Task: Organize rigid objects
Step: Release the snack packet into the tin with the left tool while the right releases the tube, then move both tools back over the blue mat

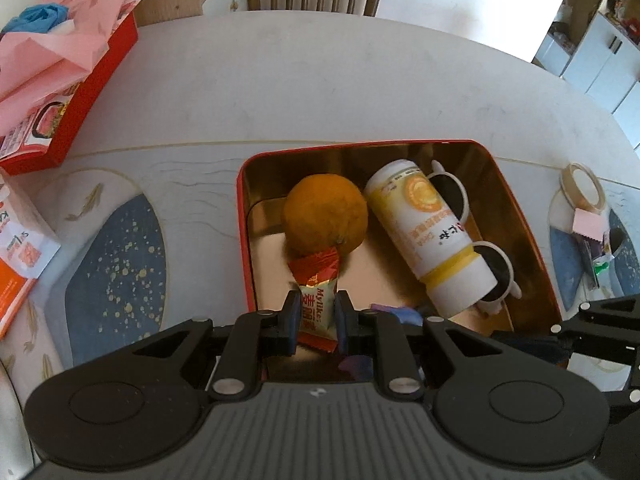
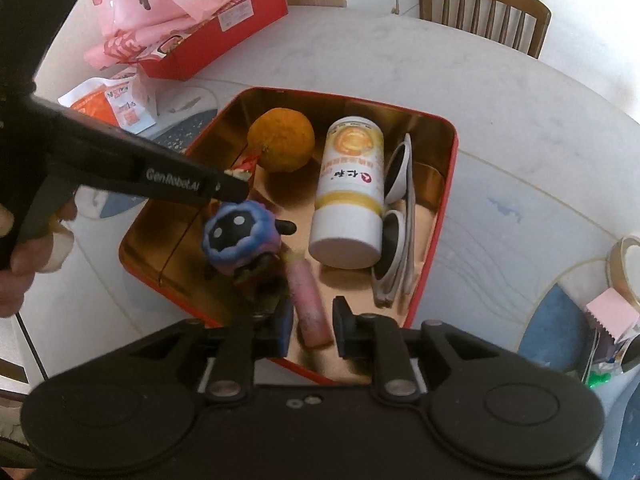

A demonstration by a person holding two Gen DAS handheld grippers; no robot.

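Left tongs (image 1: 317, 316) clamp a candy (image 1: 318, 300), long axis pointing at the orange (image 1: 325, 213) inside the tin (image 1: 245, 216); right tongs (image 2: 312, 330) gape apart, empty, nearer the pink stick (image 2: 309, 304).

"Mylike" stands on the candy wrapper (image 1: 316, 308); "GenRobot.AI" on the left gripper (image 2: 234, 184).

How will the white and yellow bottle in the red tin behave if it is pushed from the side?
The white and yellow bottle lies on its side in the red tin, so it will probably roll. Its surface looks smooth, perhaps slippery. The white sunglasses lie right beside it and may stop the rolling that way.
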